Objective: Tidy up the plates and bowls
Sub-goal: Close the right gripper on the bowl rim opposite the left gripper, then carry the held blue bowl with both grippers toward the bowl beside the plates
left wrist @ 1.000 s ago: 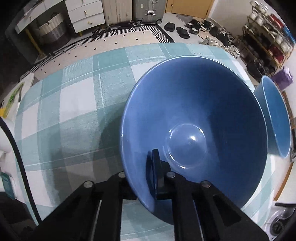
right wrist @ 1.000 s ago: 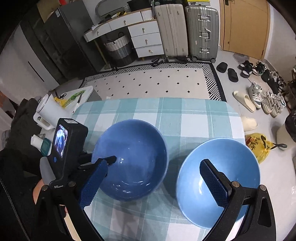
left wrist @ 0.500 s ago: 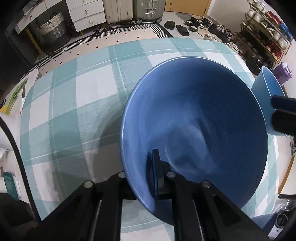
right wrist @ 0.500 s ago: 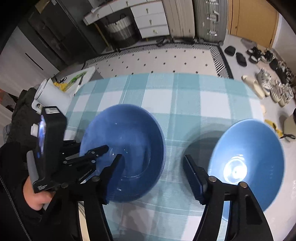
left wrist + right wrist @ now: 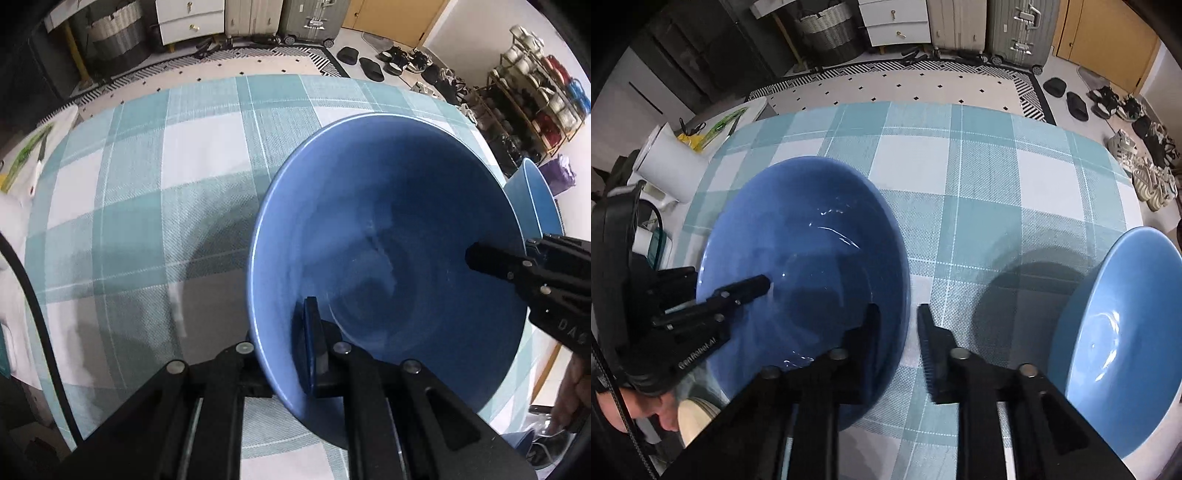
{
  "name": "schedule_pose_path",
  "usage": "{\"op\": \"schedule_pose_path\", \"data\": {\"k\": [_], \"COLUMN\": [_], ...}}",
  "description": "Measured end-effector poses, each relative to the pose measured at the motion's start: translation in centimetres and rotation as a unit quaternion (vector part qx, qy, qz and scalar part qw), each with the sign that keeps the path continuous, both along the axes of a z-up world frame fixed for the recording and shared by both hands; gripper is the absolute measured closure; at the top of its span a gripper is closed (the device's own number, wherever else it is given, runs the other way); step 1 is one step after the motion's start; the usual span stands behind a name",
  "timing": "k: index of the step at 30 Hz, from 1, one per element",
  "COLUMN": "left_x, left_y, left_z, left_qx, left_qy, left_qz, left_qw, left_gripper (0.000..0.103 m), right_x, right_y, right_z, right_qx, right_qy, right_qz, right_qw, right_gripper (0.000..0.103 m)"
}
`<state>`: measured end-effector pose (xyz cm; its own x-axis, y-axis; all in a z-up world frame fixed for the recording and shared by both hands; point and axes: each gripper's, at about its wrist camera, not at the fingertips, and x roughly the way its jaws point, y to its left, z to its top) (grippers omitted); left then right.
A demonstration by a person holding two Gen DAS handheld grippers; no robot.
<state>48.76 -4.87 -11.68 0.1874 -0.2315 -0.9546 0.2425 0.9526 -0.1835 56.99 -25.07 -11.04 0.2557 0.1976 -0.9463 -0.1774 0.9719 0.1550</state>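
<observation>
A dark blue bowl (image 5: 388, 221) is held tilted over the checked tablecloth (image 5: 147, 184). My left gripper (image 5: 284, 325) is shut on its near rim, one pad inside and the other finger hidden behind the wall. In the right wrist view the same bowl (image 5: 805, 236) fills the left side, with the left gripper (image 5: 753, 290) on its far-left rim. My right gripper (image 5: 895, 317) straddles the opposite rim, jaws closing on the wall between them. From the left wrist view the right gripper (image 5: 498, 251) reaches in at the right. A light blue bowl (image 5: 1119, 332) sits on the cloth at the right.
A white jug (image 5: 665, 166) stands off the table's left edge. A cream plate edge (image 5: 694, 417) shows at the lower left. A hand (image 5: 569, 380) holds the right gripper's handle. Suitcases, drawers and shoes lie on the floor beyond the table.
My right gripper has come down and left, away from the light blue bowl, onto the dark blue bowl's rim, and its wide jaws have closed in. The left gripper keeps its hold.
</observation>
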Motion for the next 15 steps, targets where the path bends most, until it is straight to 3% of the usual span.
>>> {"op": "schedule_pose_path", "data": {"k": [5,15], "left_x": [-0.6,-1.5], "left_y": [-0.6,0.1], "left_z": [-0.1,0.8], "left_qx": [0.008,-0.013], "left_qy": [-0.003,0.012], "left_qz": [-0.004,0.016], "left_qw": [1.0000,0.9997], "left_gripper": [0.095,0.095], "right_x": [-0.3,-1.8], "right_y": [0.3,0.5], "right_z": [0.0,1.5], "right_qx": [-0.013,-0.013], "right_qy": [-0.002,-0.011], "right_qz": [0.006,0.005], "right_qw": [1.000,1.000], "right_gripper": [0.092,0.092]}}
